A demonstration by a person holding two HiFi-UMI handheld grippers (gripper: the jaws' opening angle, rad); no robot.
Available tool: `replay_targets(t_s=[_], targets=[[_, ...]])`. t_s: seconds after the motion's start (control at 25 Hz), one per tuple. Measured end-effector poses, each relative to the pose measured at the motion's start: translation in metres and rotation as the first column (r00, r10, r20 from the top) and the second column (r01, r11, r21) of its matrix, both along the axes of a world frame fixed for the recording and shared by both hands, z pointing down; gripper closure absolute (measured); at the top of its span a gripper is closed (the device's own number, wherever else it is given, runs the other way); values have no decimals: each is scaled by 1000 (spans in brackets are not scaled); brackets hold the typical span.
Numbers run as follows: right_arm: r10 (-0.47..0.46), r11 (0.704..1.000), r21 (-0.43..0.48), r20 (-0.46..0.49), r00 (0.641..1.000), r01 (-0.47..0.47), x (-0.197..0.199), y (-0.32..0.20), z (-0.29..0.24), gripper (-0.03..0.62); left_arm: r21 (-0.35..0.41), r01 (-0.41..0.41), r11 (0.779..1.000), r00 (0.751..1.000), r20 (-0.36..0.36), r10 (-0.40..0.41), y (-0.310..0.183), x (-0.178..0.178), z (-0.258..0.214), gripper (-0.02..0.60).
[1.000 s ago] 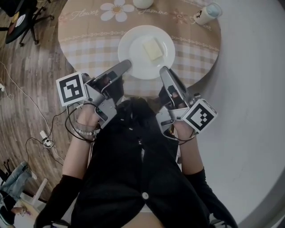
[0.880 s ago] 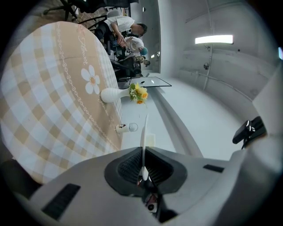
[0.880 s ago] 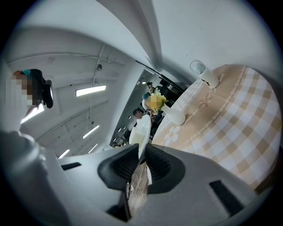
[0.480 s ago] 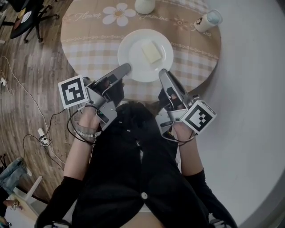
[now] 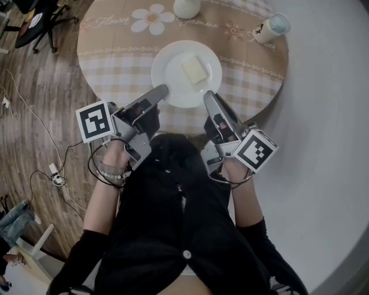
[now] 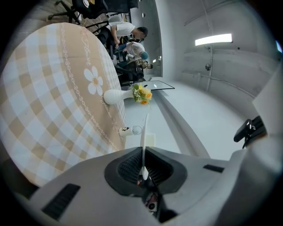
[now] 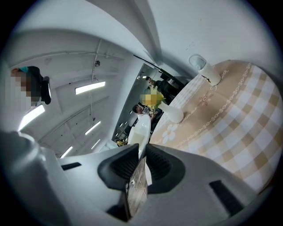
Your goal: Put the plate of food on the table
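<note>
A white plate point(image 5: 173, 72) with a pale yellow block of food point(image 5: 195, 70) is over the near part of a round table point(image 5: 115, 63) with a beige checked cloth. My left gripper point(image 5: 163, 90) is shut on the plate's near left rim. My right gripper point(image 5: 207, 95) is shut on its near right rim. The left gripper view has the thin white rim point(image 6: 144, 132) edge-on between the dark pads point(image 6: 129, 167). The right gripper view has the rim point(image 7: 139, 132) pinched the same way. Whether the plate rests on the cloth is not visible.
A white vase point(image 5: 187, 7) with flowers point(image 6: 141, 93) stands at the table's far side, and a white mug point(image 5: 270, 26) at its far right edge. An office chair point(image 5: 34, 23) and cables point(image 5: 57, 173) are on the wooden floor at left. People sit in the background point(image 6: 130, 37).
Both grippers keep their hold on the plate rim. The whole view has slid a little, and the plate has hardly moved relative to the table.
</note>
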State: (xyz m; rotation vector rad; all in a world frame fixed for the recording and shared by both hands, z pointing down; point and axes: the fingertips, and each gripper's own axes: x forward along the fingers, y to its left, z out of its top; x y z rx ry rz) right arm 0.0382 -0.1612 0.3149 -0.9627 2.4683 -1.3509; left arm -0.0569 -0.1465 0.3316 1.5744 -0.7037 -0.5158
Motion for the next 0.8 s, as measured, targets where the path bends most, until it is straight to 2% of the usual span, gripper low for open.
replay_targets(t_s=[0.36, 0.8], targets=[[-17, 1000, -25, -10, 1000, 16, 3, -8, 11, 554, -16, 2, 1000, 1000, 21, -1, -7, 3, 10, 571], [-28, 996, -90, -25, 999, 26, 9, -33, 51, 554, -71, -3, 997, 999, 44, 6, -30, 11, 48, 572]])
